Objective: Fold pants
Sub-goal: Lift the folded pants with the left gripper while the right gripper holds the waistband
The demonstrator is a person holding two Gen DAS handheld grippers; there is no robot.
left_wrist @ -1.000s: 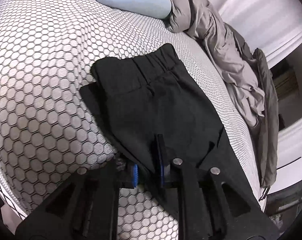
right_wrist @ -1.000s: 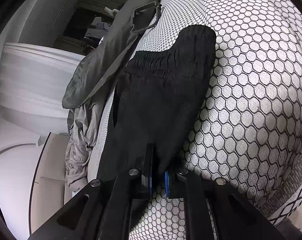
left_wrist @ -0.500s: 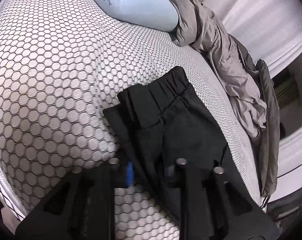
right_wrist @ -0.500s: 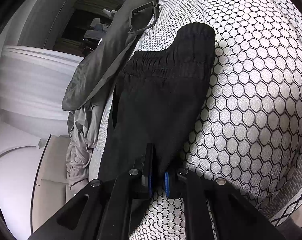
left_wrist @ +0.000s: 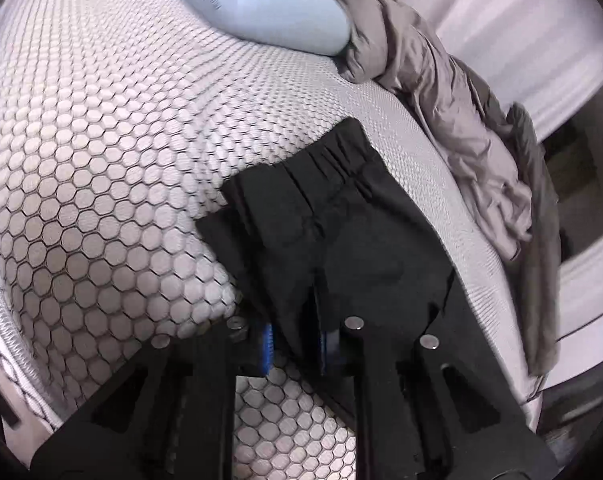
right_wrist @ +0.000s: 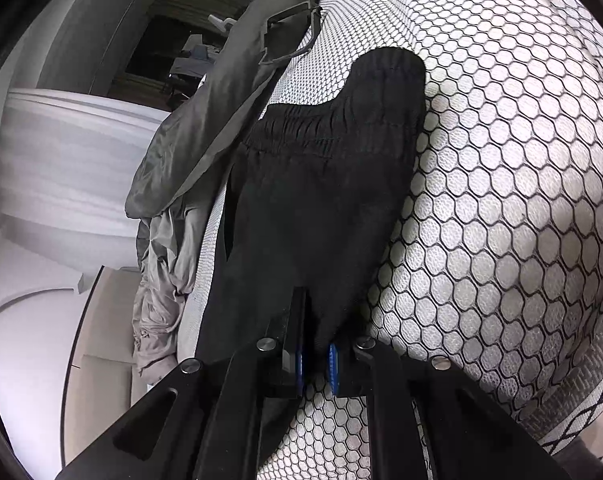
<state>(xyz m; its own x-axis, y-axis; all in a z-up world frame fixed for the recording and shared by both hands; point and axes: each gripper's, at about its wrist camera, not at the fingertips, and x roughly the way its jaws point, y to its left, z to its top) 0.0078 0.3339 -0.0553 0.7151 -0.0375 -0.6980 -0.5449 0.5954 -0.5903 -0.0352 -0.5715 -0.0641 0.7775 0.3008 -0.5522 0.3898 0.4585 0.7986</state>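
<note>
Black pants (left_wrist: 341, 240) with an elastic waistband lie on the honeycomb-patterned bed (left_wrist: 101, 160), folded lengthwise. In the left wrist view my left gripper (left_wrist: 295, 344) has a bunched edge of the pants between its blue pads, and its jaws are closing on it. From the other side, the right wrist view shows the same pants (right_wrist: 321, 200) stretching away to the waistband. My right gripper (right_wrist: 315, 364) is shut on their near edge, low over the bed (right_wrist: 521, 200).
A light blue pillow (left_wrist: 269, 4) lies at the far end of the bed. Crumpled grey clothing (left_wrist: 453, 92) is piled along the bed's edge beside the pants, also seen as grey clothing (right_wrist: 205, 132) in the right wrist view. White walls and a dark doorway lie beyond.
In the left wrist view the pants have bunched up and sit farther right, with more of the pillow showing. The right wrist view is nearly the same.
</note>
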